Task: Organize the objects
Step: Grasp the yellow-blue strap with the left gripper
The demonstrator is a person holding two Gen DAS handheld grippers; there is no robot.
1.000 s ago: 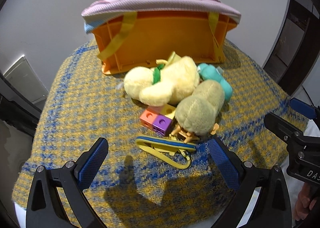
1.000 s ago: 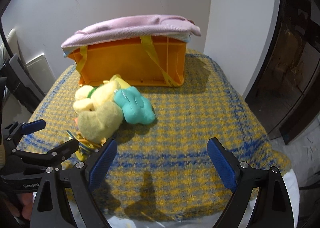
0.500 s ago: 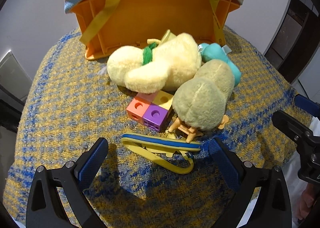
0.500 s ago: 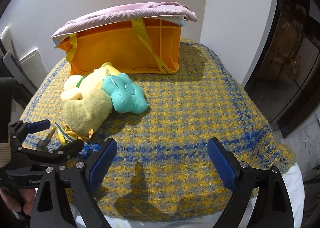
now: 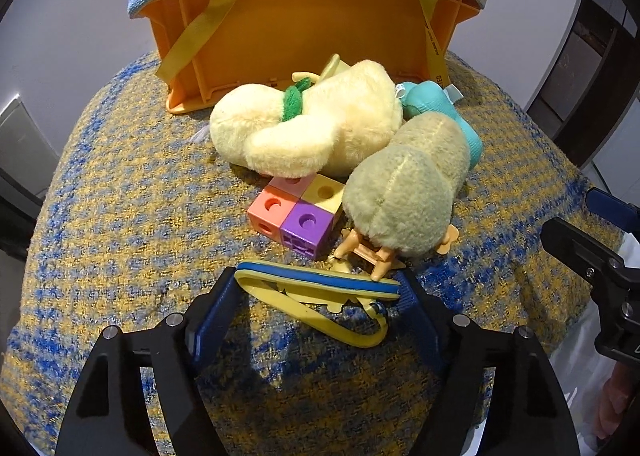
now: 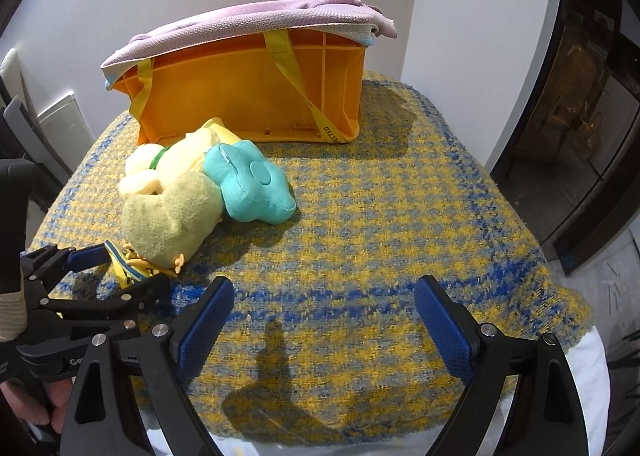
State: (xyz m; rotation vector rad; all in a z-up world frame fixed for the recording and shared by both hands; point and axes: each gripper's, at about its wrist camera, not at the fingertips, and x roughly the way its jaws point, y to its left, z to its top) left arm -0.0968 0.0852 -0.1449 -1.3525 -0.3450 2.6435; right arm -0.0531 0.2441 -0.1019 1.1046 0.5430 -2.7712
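Eyes on the toy sandal (image 5: 316,288), a flat little thing with a blue-and-yellow striped sole and a thin, glossy yellow strap looping off its near side. It lies on the woven yellow, blue and grey cloth (image 5: 120,192), at the near edge of the toy pile and well in front of the orange crate (image 5: 304,24).

The left gripper (image 5: 318,298) has just been closing, and its blue ribbed pads now sit against both ends of the sole, gripping the sandal.

Just behind the sandal, from the left: a cluster of hard plastic cubes (image 5: 296,212) in coral, purple and yellow, each with a round socket on top. Next, a fuzzy olive-yellow plush (image 5: 404,192), rounded and seamed, with small orange plastic feet poking out beneath it. Further back, nearer the crate, a pale fluffy duck (image 5: 316,128) with a green neckband, and beside it a smooth teal fabric cushion (image 6: 252,186) shaped like a flower.

The crate is ribbed plastic, with yellow webbing straps and a pink knitted cloth (image 6: 256,22) draped on top.

Off to the right of the sandal, the right gripper (image 6: 324,322) hangs over bare cloth, jaws wide, nothing between them.
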